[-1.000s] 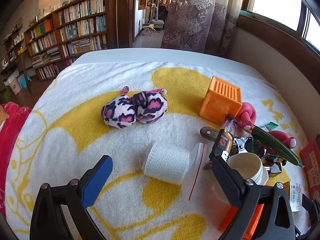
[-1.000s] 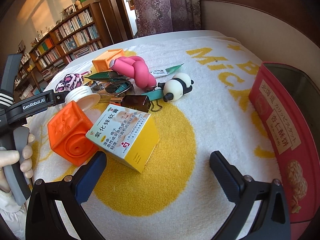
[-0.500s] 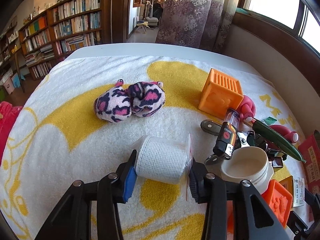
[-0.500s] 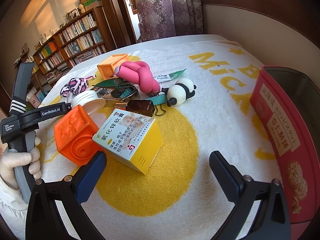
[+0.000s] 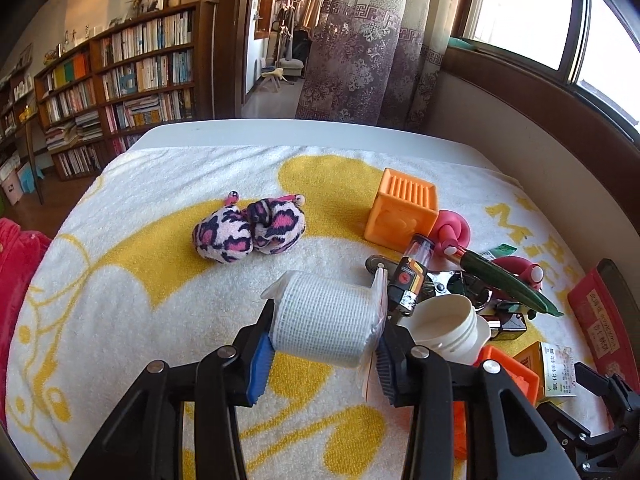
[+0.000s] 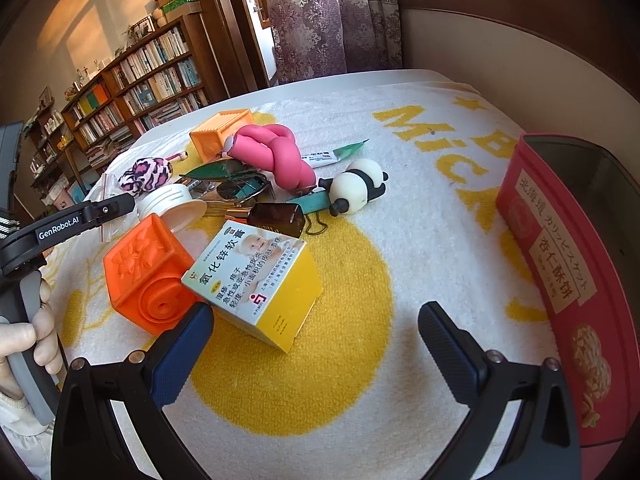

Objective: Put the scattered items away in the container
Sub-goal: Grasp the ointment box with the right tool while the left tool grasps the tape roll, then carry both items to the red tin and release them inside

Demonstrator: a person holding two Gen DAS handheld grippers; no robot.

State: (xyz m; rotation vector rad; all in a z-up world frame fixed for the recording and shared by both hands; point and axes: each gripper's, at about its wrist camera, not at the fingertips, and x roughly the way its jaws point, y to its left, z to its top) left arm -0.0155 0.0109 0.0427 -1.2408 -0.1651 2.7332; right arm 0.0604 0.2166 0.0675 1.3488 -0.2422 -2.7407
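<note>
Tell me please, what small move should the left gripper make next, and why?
Probably lift a little more, then carry toward the red tin. The left gripper has just closed on the bagged gauze roll, both pads pressing its ends, so the grasp looks done. The tin lies to the right past the clutter, so height seems needed first. The right gripper hangs open, empty.

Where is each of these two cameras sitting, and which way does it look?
Left wrist: on the left gripper, looking down along its fingers at the gauze roll they clamp; only those fingers show.
Right wrist: on the right gripper, looking down at the towel and red tin; its open fingers and the person's left hand show.
Shared: orange cube, leopard toy, white jar.
</note>
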